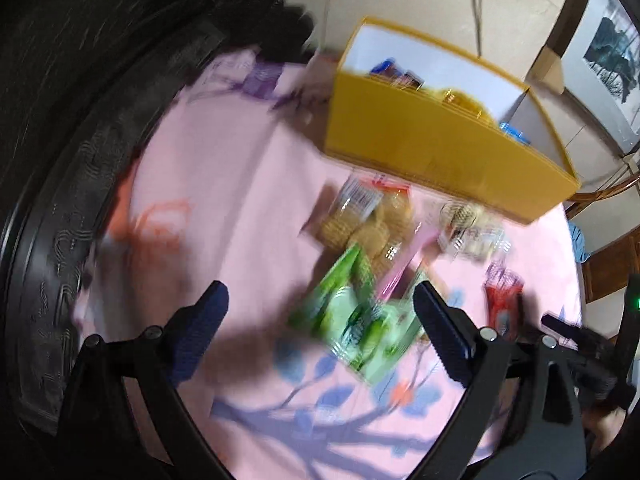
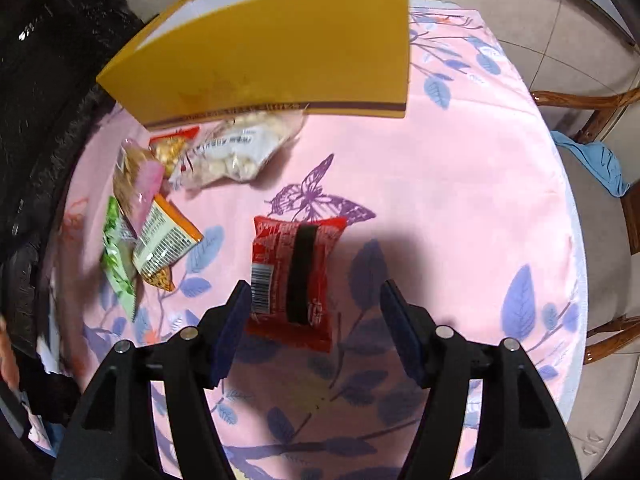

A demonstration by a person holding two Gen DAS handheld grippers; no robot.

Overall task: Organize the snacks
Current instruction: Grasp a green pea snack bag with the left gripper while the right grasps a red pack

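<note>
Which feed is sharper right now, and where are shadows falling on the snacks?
Left wrist view: heavily motion-blurred, the green packet and yellow box smeared, a shadow edging the packet. Right wrist view: mostly sharp, blur only at the left edge; a gripper shadow falls on the cloth beside and below the red packet.

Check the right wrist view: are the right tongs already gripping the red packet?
No, the right tongs stand open over the red packet, which lies flat on the pink tablecloth with clear gaps beside both pads.
</note>
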